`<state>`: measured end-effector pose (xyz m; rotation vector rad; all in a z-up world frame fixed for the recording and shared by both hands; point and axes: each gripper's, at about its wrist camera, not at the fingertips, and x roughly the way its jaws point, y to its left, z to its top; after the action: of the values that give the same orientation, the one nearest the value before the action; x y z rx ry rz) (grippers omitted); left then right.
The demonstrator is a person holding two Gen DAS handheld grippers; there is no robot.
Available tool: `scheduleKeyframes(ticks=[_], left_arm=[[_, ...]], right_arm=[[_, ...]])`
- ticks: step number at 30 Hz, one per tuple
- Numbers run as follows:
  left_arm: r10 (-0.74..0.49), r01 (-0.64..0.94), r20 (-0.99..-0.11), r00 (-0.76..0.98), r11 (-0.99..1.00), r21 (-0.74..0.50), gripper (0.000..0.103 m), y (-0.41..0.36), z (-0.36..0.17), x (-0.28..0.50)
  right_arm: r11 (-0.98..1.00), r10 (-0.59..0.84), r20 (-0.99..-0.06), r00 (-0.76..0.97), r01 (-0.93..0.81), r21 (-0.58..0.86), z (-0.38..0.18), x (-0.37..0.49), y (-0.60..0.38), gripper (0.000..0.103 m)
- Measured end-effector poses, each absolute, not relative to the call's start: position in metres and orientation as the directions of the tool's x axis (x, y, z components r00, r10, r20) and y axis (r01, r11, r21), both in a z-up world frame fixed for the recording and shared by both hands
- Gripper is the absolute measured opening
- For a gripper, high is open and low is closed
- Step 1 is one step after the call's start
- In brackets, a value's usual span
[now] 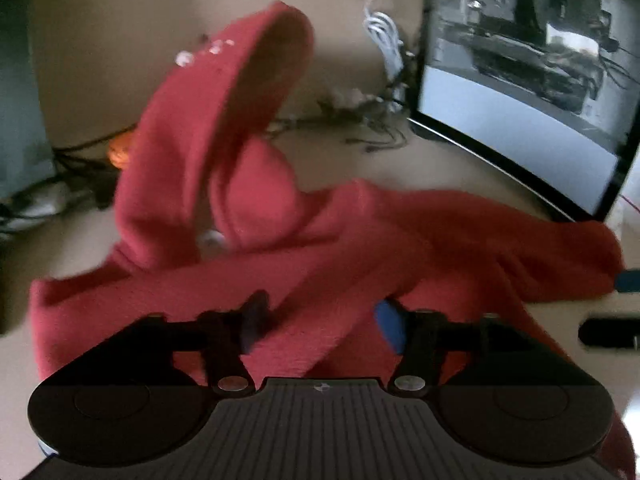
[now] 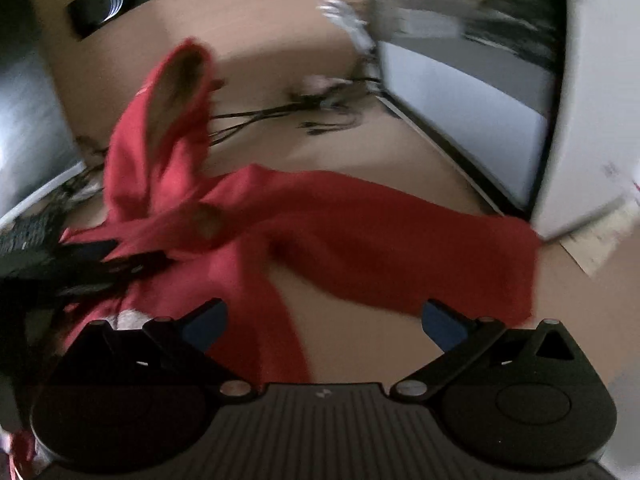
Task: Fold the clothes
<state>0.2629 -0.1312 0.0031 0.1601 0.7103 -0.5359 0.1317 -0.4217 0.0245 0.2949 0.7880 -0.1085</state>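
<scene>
My left gripper (image 1: 320,326) has its jaws parted with a band of the red hoodie (image 1: 360,240) running between them; the pads don't seem to press it, so I read it as let go, the cloth laid down. The hood (image 1: 224,120) stands up ahead of that tool, not yet flattened. My right gripper (image 2: 326,326) is spread wide and empty, a sleeve (image 2: 400,232) stretched just ahead of it on the table (image 2: 360,152), likely my next pickup.
</scene>
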Motion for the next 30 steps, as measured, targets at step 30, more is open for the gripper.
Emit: scheduleKeyframes(ticks=[30], left_arm=[[-0.354,0.353,-0.788,0.504,0.917,-0.187,0.098,-0.08,-0.015,0.226]], right_arm=[[0.565,0.069,-0.616,0.785,0.479,0.672,-0.036,0.183,-0.493,0.103]])
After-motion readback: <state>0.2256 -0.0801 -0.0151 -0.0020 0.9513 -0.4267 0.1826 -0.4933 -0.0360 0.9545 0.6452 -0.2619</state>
